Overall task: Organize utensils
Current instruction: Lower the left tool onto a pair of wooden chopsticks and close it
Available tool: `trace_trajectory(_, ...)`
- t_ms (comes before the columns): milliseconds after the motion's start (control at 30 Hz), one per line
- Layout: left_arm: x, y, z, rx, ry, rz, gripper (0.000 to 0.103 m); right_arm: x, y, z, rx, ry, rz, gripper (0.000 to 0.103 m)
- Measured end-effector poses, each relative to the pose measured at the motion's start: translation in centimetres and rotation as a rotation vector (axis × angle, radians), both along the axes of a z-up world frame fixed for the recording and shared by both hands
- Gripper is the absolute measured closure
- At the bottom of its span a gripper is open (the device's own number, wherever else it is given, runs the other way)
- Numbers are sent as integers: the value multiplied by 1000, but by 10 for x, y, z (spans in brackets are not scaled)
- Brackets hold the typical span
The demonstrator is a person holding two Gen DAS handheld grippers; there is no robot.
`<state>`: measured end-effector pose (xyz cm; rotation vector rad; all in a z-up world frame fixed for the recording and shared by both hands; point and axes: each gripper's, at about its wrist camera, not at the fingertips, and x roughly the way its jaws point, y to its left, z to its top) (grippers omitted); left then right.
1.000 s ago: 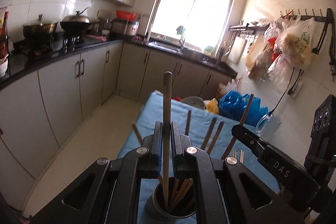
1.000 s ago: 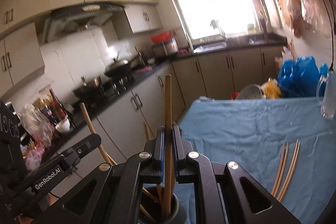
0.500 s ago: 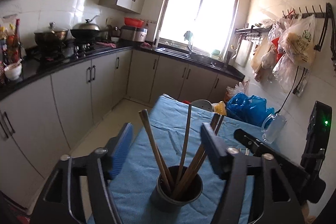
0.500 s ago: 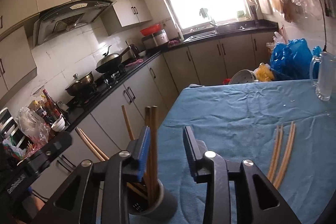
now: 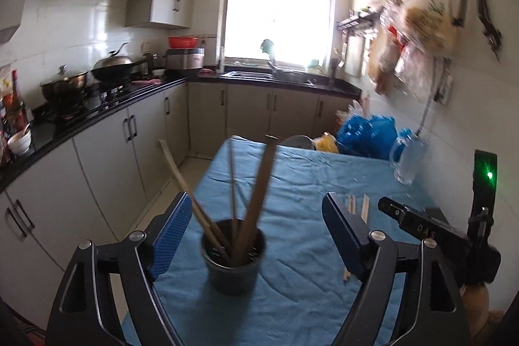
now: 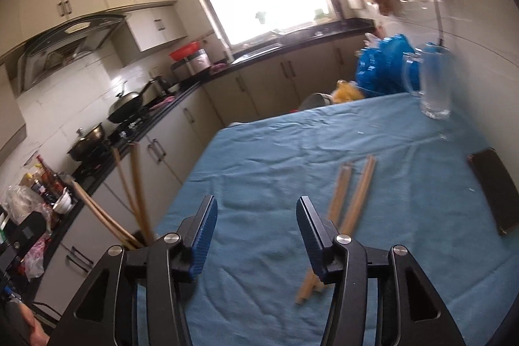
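A dark round holder [image 5: 233,261] stands on the blue tablecloth [image 5: 292,177] with several wooden chopsticks [image 5: 258,200] leaning in it. My left gripper [image 5: 254,235] is open and empty, its jaws wide on either side of the holder. My right gripper [image 6: 256,235] is open and empty above the cloth. Several loose chopsticks [image 6: 352,206] lie on the cloth just right of its right finger; they also show in the left wrist view [image 5: 358,209]. The chopsticks in the holder [image 6: 136,203] stand at the right wrist view's lower left.
A glass mug [image 6: 434,83] stands at the table's far right. A dark flat phone-like object [image 6: 494,193] lies at the right edge. Blue plastic bags [image 5: 366,132] sit beyond the table. Cabinets and a stove with pots [image 5: 110,70] run along the left.
Both grippers let go of their chopsticks into the holder and opened wide. Both have pulled back; the right one has swung right toward the loose chopsticks.
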<state>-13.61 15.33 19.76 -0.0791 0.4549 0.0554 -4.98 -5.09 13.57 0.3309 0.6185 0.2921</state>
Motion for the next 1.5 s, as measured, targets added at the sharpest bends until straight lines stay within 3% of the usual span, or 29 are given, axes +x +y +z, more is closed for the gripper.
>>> trace_trajectory(167, 2, -34, -10, 33, 40, -66, 21, -7, -36, -15, -6, 34, -52, 47)
trace_trajectory(433, 22, -74, -39, 23, 153, -154, 21, -9, -91, -50, -14, 80, -135, 44)
trace_trajectory(767, 85, -120, -99, -58, 329, -260, 22, 21, -127, -89, 14, 77, -171, 44)
trace_trajectory(900, 125, -131, -125, -83, 403, -248, 47, 30, -139, -101, 62, 75, -174, 44)
trace_trajectory(1067, 171, -146, -152, -90, 462, -248, 51, 33, -163, -117, 160, 112, -199, 44)
trace_trajectory(1200, 199, -158, -168, -106, 510, -274, 62, 31, -172, -120, 217, 122, -208, 44)
trace_trajectory(1233, 205, -161, -172, -98, 527, -275, 66, 31, -172, -119, 220, 119, -206, 44)
trace_trajectory(1300, 215, -165, -180, -66, 560, -257, 88, 31, -170, -117, 217, 113, -198, 44)
trace_trajectory(1500, 218, -159, -181, -83, 559, -230, 89, 31, -165, -116, 202, 113, -189, 44)
